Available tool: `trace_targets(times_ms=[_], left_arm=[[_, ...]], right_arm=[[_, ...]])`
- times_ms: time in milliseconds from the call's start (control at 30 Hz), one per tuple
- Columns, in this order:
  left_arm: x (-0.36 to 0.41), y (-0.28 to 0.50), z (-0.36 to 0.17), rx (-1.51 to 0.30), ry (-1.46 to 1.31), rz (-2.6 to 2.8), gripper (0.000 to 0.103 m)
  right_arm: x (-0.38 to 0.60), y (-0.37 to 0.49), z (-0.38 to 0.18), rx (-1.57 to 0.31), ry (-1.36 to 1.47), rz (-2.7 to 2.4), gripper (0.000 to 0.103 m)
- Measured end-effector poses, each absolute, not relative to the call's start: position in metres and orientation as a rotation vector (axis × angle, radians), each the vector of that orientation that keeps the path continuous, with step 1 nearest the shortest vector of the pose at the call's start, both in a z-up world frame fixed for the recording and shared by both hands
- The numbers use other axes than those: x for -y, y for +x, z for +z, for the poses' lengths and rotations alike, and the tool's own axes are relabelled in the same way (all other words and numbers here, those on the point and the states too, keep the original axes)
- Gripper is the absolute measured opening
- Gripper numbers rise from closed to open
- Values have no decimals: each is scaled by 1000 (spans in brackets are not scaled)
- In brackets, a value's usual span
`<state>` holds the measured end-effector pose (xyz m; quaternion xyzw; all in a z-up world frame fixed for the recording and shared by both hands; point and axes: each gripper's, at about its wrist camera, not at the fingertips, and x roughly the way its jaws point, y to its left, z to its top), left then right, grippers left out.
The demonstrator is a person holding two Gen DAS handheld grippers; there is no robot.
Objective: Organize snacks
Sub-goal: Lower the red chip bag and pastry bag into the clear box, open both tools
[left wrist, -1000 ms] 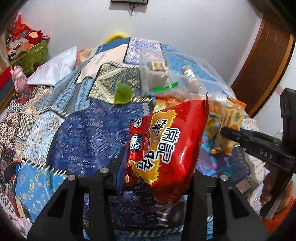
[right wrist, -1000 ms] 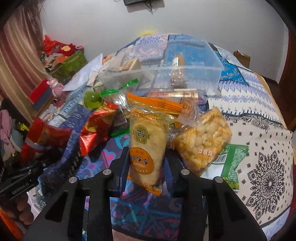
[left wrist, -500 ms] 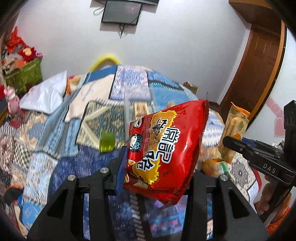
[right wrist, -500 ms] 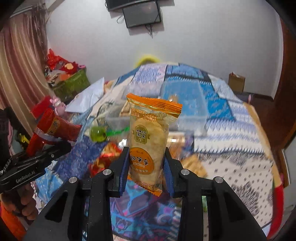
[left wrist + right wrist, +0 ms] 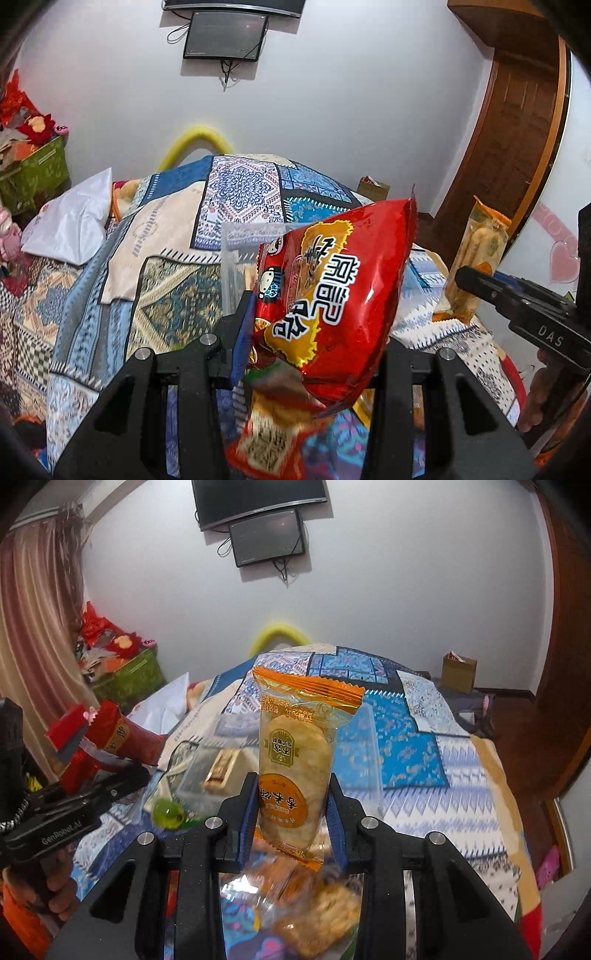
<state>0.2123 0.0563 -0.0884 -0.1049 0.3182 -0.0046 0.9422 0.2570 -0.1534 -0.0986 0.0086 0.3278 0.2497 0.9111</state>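
- Snacks are in the air on both sides: the left gripper is clamped on a red chip bag, and the right gripper is closed tight on an orange-topped rice cracker pack.
- Both packets stand above the bed, clear of its patchwork cover, each pinched near its lower end so the top stands up.
- A clear plastic box sits on the middle of the bed, beyond both packets; it already holds at least one wrapped snack, and I take it to be where things are being gathered.
- Loose packets lie near the foot edge of the bed, under the tools: a bag of golden puffed pieces below the right gripper and blurred wrappers below the left. A green jelly cup rests on the cover just beside the box.
- The step in hand looks like the carry: two snacks picked, neither yet set down.
- Next, I'd judge, each packet has to be brought over the box's open top and lowered inside before the jaws let go, one at a time so the tools don't crowd each other.
- The chip bag is puffy and wide, so it may need tilting to get past the rim.
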Motion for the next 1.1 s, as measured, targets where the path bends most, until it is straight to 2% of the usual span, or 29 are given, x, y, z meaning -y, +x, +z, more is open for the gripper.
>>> trace_targets(times_ms=[267, 500, 700, 900, 1033, 1100], left_arm=[[-55, 269, -104, -699, -244, -45, 41], [-46, 308, -126, -754, -221, -49, 41], [-39, 333, -147, -829, -241, -70, 42], [-22, 340, -153, -824, -157, -54, 42], [-25, 344, -155, -850, -199, -65, 53], [-28, 342, -153, -841, -207, -51, 54]], right_arm=[[148, 300, -108, -697, -11, 500, 31], [142, 340, -135, -801, -13, 519, 31], [136, 357, -157, -881, -45, 517, 31], [132, 359, -166, -920, -66, 528, 31], [128, 360, -171, -942, -76, 521, 31], [129, 360, -171, -952, -74, 521, 33]])
